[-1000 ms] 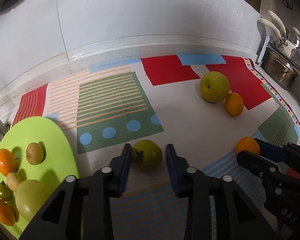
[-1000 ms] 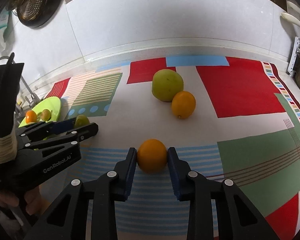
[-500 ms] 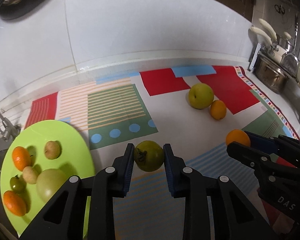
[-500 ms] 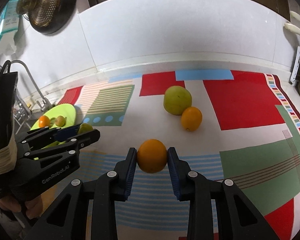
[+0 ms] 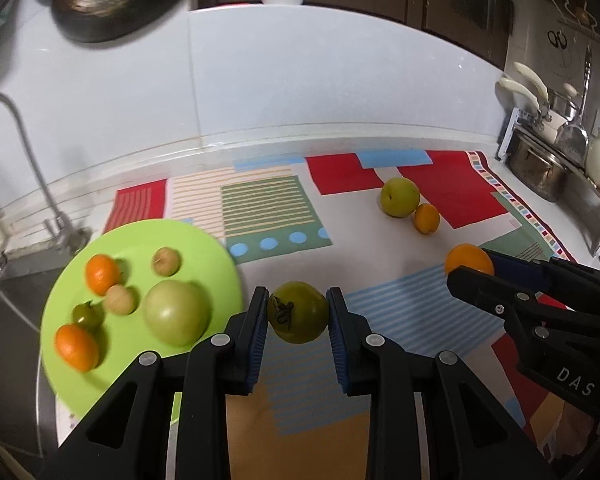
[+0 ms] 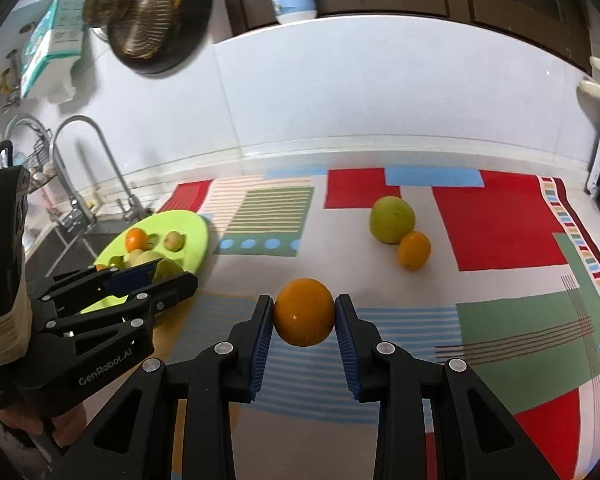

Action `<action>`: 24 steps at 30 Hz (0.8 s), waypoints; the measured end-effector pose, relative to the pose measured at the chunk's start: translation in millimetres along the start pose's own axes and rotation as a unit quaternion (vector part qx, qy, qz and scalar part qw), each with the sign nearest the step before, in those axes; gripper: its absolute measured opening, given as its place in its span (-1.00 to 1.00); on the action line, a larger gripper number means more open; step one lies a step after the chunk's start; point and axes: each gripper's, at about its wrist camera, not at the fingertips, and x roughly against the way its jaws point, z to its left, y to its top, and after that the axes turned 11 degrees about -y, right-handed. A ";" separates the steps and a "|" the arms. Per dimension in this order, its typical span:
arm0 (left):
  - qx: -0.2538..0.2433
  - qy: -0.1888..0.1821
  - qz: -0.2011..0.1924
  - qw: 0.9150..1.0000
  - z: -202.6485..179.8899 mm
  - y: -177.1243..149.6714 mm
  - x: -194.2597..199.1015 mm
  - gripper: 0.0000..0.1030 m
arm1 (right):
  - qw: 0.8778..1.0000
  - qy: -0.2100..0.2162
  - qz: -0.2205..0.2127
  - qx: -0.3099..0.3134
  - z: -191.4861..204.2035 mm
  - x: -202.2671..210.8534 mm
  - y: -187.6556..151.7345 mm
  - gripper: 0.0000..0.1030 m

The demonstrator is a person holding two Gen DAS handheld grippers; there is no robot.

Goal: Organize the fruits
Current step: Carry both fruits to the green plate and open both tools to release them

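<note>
On the left, the green plate point(image 5: 204, 240) already carries six fruits; my left gripper point(image 5: 298, 314) clamps a green tomato point(image 5: 298, 312) beside it, my right gripper point(image 6: 305, 312) clamps an orange point(image 6: 305, 312); an apple point(image 6: 392, 219) and small orange point(image 6: 414, 251) wait on the surface.

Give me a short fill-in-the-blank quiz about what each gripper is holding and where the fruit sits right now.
1. The left gripper is shut on a ____ tomato.
2. The right gripper is shut on an ____.
3. The lime-green plate holds ____ fruits.
4. The small orange on the cloth touches a green ____.

Missing words: green; orange; six; apple
</note>
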 end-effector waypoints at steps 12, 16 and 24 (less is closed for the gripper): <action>0.021 0.035 -0.028 0.999 20.0 -21.4 52.9 -0.43 | 0.998 0.042 -0.018 0.033 41.7 24.8 -4.7 -0.36; 0.024 0.044 -0.034 0.998 30.5 -27.0 67.3 -0.43 | 0.997 0.053 -0.025 0.041 57.3 29.9 -4.7 -0.36; 0.032 0.057 -0.036 0.997 60.4 -37.7 84.5 -0.43 | 0.995 0.074 -0.027 0.055 93.7 30.5 -5.8 -0.36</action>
